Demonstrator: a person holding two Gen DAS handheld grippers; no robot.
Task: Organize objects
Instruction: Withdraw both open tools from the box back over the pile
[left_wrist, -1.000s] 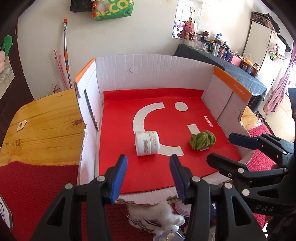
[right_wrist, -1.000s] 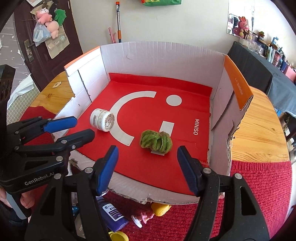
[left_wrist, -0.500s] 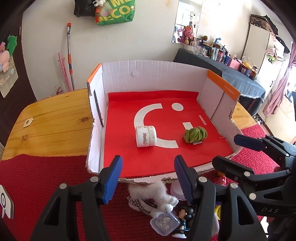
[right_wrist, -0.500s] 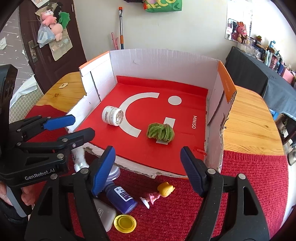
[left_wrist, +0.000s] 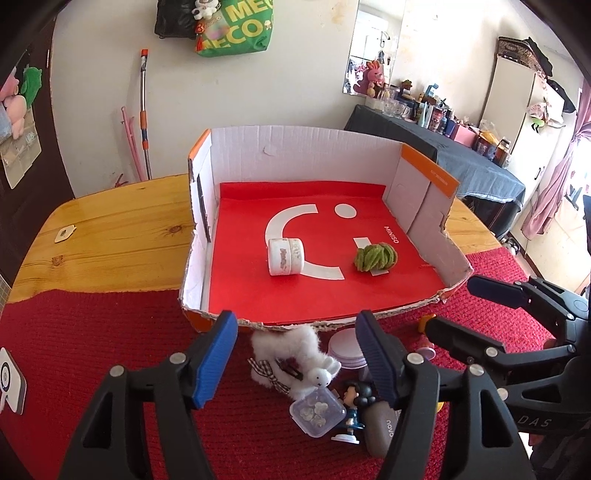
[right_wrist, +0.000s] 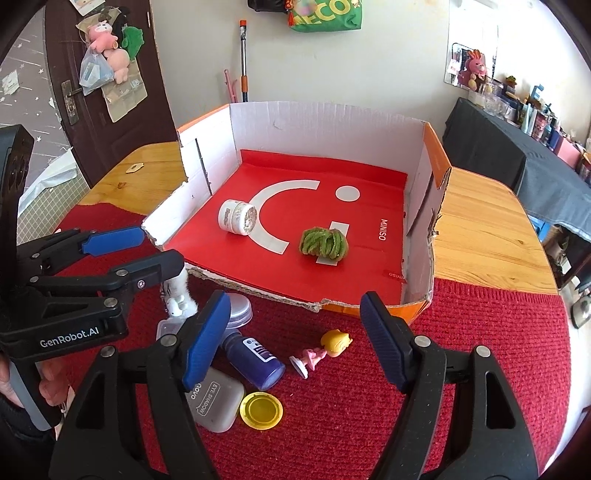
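A red knitted cloth (right_wrist: 480, 350) is seen beneath both tongs. The left gripper (left_wrist: 295, 354) and right gripper (right_wrist: 295, 332) are held agape, empty. Directly ahead of the left one lies a white plush rabbit (left_wrist: 295, 360), judged light and soft; its body should be pinched. Beyond stands the box (left_wrist: 295, 155).

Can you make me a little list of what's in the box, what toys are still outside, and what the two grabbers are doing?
Box: cardboard box with a red floor, on the table
Inside box: white jar on its side; green fuzzy toy
Outside on red mat: white plush bunny, purple bottle, eye shadow case, yellow lid, blonde doll figure
Left gripper: jaws open, empty
Right gripper: jaws open, empty
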